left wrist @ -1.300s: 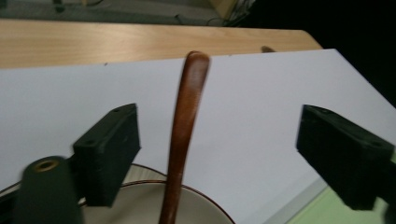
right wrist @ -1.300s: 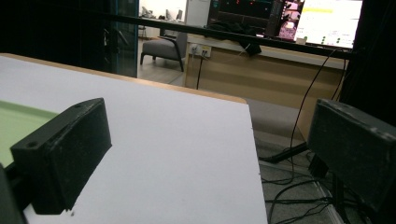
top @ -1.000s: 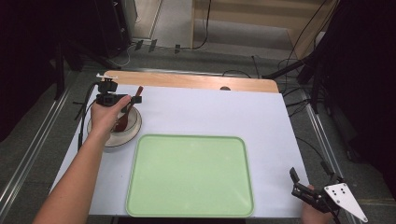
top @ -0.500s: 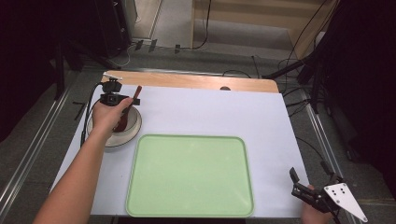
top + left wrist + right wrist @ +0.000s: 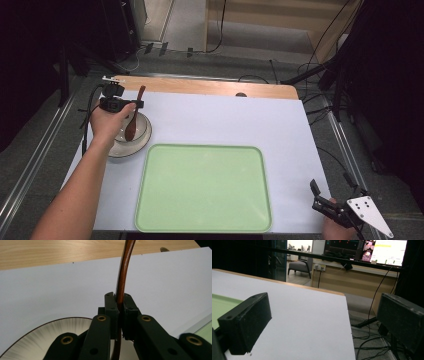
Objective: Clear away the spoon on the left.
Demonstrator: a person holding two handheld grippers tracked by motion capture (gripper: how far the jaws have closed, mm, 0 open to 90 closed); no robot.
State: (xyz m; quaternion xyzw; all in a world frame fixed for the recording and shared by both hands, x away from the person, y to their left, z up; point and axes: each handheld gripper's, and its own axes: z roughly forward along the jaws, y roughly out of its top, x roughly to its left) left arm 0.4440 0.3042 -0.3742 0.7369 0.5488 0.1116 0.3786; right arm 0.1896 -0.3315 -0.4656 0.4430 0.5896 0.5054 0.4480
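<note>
A brown wooden spoon [image 5: 135,114] stands tilted over a white bowl [image 5: 141,138] at the table's left. My left gripper [image 5: 131,105] is shut on the spoon's handle; in the left gripper view the two jaws pinch the curved handle [image 5: 121,282] at my left gripper [image 5: 119,303], with the bowl's ribbed rim [image 5: 37,340] below. A light green tray [image 5: 204,187] lies flat in the middle, nothing on it. My right gripper [image 5: 327,200] rests at the table's front right corner, open and holding nothing; its wide-apart fingers [image 5: 247,320] frame bare white table.
A white sheet [image 5: 240,120] covers the table, with a wooden strip [image 5: 210,87] along the far edge. Cables and dark stands crowd the floor beyond the right edge [image 5: 372,322]. The tray's corner [image 5: 219,305] shows left of the right gripper.
The left hand has lifted the spoon slightly and tilted its handle more upright over the bowl. The right gripper has stayed still.
</note>
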